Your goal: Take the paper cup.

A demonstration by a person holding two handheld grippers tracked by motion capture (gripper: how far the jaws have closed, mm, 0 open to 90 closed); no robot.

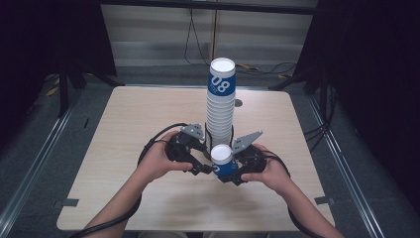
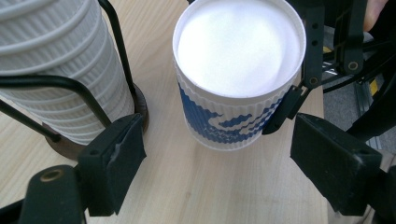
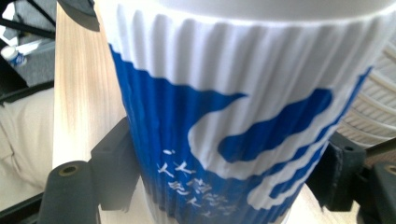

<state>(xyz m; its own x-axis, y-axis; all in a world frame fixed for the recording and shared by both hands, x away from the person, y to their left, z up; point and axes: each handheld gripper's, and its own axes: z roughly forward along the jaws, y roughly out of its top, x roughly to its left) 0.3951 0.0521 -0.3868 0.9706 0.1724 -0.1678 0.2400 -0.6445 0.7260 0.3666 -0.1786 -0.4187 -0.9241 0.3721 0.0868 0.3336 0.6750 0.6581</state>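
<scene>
Your left gripper (image 1: pixel 200 166) and right gripper (image 1: pixel 233 173) are black, each topped by a grey three-cornered plate. Black cables trail along your bare forearms. Jaw pads are blocky, with brass-coloured pivot screws.

The cup (image 2: pixel 236 74) is ribbed paper, white with a matt blue print, smooth and pale inside. Just beside it, the stack of cups (image 2: pixel 56 70) shows the same ridged white paper. Under the cup, the table (image 1: pixel 148 119) is light wood grain, satin smooth. The gripper pads (image 2: pixel 119 163) are matt black plastic, scuffed.
</scene>
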